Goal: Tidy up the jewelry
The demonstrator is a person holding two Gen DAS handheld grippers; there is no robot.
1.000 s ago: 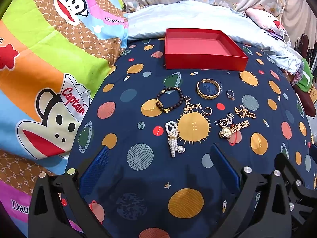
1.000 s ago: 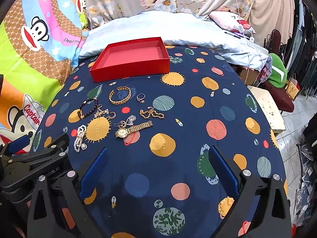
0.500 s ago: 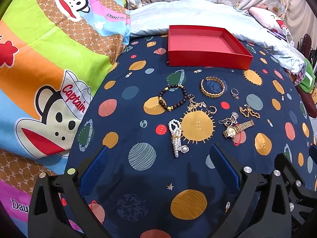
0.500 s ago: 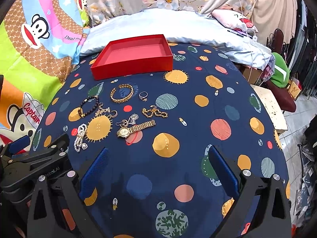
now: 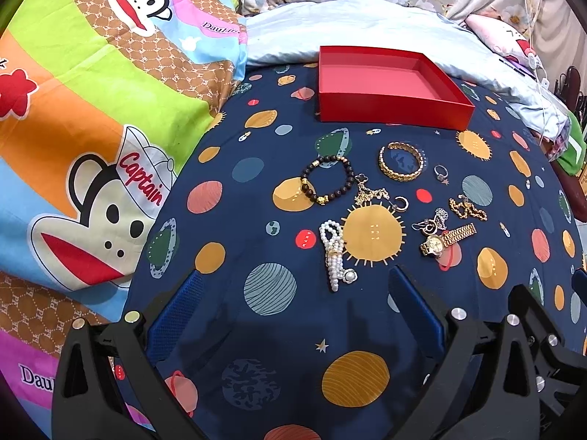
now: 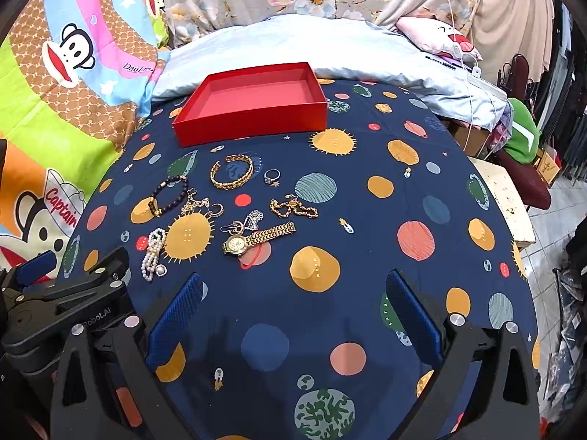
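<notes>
An empty red tray point(image 5: 453, 91) point(image 6: 256, 124) sits at the far side of the navy planet-print cloth. In front of it lie several pieces of jewelry: a dark bead bracelet point(image 5: 327, 179) point(image 6: 169, 195), a gold bangle point(image 5: 400, 161) point(image 6: 232, 171), a ring point(image 5: 440, 172) point(image 6: 272, 175), a gold chain point(image 5: 467, 209) point(image 6: 293, 208), a gold watch point(image 5: 445, 239) point(image 6: 256, 238) and a pearl bracelet point(image 5: 335, 253) point(image 6: 154, 255). My left gripper point(image 5: 293, 304) stands open just short of the pearls. My right gripper point(image 6: 293, 308) is open too, empty, below the watch.
A colourful monkey-print blanket point(image 5: 91, 128) covers the left side. A pale blue pillow point(image 6: 293, 44) lies behind the tray. Right of the bed stand a small white table point(image 6: 502, 198) and clutter on the floor. The left gripper's black body point(image 6: 66, 304) shows at the right view's lower left.
Both views have shifted slightly; the jewelry and tray sit a little lower and nearer in frame. Both grippers stay open and nothing has been picked up.
</notes>
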